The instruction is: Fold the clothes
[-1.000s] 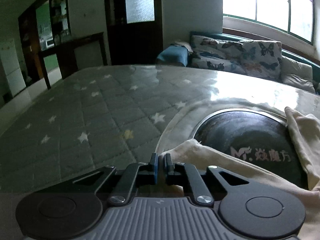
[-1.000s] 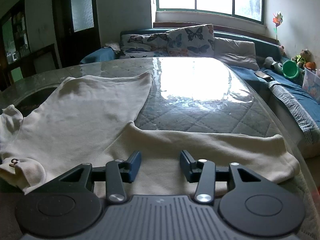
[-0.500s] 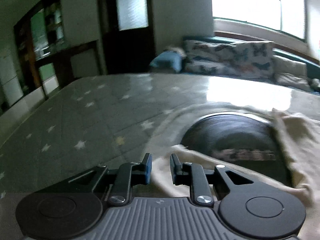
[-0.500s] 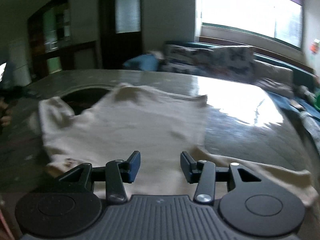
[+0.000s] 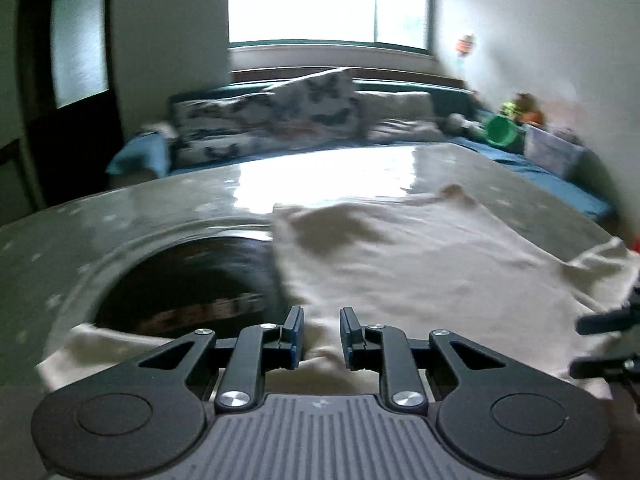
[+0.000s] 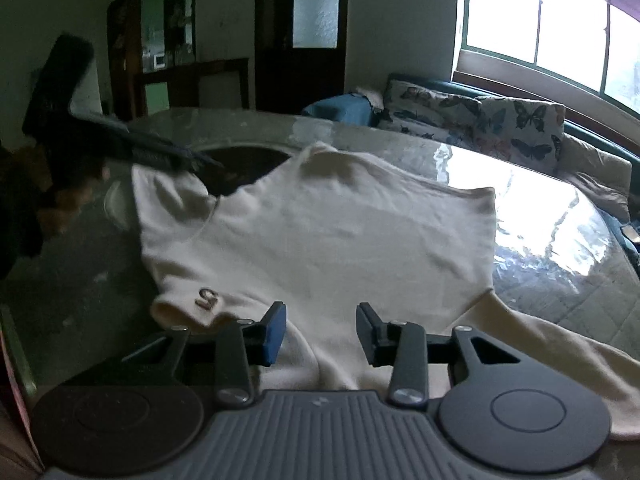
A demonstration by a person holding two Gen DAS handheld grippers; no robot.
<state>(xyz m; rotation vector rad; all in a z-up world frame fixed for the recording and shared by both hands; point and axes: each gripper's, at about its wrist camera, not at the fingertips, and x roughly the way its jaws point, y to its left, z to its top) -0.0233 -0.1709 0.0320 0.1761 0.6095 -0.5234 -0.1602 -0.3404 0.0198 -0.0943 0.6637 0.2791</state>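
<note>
Cream sweatshirt lies spread on the glossy quilt-pattern tabletop, its left part draped partly over the dark round inset plate; one sleeve trails off to the right. Left gripper hovers low over the near hem w/ fingers apart, nothing between them; right gripper likewise apart, empty, just above fabric near the collar tag. Risks, as judged: surface looks slick, so a one-sided pull may slide the whole garment rather than fold it; a shallow pinch may catch only the top layer; the two tools sit near each other & could clash. Vs. 1 s ago: left fingers were together at the cloth edge, now parted, & that view has swung right toward the window; right view has swung left.
</note>
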